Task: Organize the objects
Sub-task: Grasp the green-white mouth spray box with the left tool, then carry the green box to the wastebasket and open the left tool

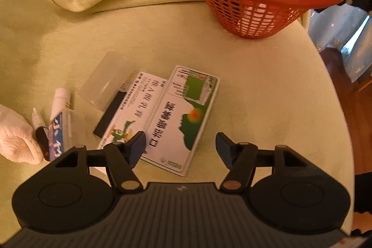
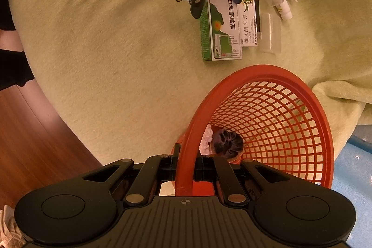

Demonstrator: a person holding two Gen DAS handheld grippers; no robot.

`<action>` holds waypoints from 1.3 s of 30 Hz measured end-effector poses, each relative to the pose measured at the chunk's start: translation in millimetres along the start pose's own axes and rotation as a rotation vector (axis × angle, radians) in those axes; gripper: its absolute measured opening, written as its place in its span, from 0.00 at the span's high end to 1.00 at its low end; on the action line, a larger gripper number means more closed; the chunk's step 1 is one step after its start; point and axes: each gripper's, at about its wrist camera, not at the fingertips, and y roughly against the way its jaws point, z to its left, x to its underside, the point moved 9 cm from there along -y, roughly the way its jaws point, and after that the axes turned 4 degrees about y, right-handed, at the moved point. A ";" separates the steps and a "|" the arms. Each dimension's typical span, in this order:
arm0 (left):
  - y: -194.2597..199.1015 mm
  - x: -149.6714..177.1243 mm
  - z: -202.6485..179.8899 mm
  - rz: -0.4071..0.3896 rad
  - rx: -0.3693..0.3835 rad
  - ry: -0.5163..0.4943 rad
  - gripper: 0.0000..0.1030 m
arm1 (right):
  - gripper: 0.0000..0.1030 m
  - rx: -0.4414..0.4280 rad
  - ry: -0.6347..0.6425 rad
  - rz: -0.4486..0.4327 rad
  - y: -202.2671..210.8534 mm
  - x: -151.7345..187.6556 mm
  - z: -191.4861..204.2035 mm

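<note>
My left gripper (image 1: 181, 147) hangs with its jaws spread wide and nothing between them, poised over the near end of a green-and-white medicine box (image 1: 186, 117) that lies flat on a pale green blanket (image 1: 267, 90). Touching that box on its left side is a second, white medicine box (image 1: 133, 112), with a clear plastic case (image 1: 104, 83) partly tucked against it. Further left lie a blue-and-white tube (image 1: 58, 124), a small dark dropper bottle (image 1: 39, 129) and a white sock (image 1: 16, 136), all close together.

My right gripper (image 2: 185, 169) is clamped tight on the rim of an orange mesh basket (image 2: 323, 131), which stands beyond the boxes, near the blanket's edge. Looking down through the right wrist camera, I see a dark purple scrunchie (image 2: 226, 141) at the bottom of the basket, with something white (image 2: 207, 141) beside it that I cannot identify. A wooden floor (image 2: 30, 131) shows past the blanket's edge.
</note>
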 end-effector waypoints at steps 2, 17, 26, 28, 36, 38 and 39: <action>1.4 -0.5 -0.9 -0.007 -0.023 -0.014 0.41 | 0.96 0.000 -0.001 -0.001 0.2 0.2 -0.5; -6.7 -0.1 -6.5 0.007 0.020 0.001 0.38 | 0.96 -0.007 -0.007 -0.001 -3.5 1.4 0.4; -27.9 -15.0 -7.5 -0.004 0.014 0.002 0.42 | 0.96 -0.014 -0.012 -0.001 -7.1 3.1 2.9; -31.2 -16.2 -7.1 0.000 0.001 0.001 0.48 | 0.96 -0.015 -0.013 0.000 -7.9 3.6 2.5; -18.3 -11.6 -8.4 0.026 0.003 0.019 0.52 | 0.96 -0.012 -0.011 -0.004 -9.2 3.6 0.4; -7.6 -9.6 -8.9 0.025 0.006 0.022 0.52 | 0.96 -0.010 -0.003 -0.004 -9.4 3.4 1.2; -1.5 -8.7 -8.6 0.026 0.007 0.022 0.52 | 0.96 -0.009 0.000 -0.005 -9.3 2.9 1.7</action>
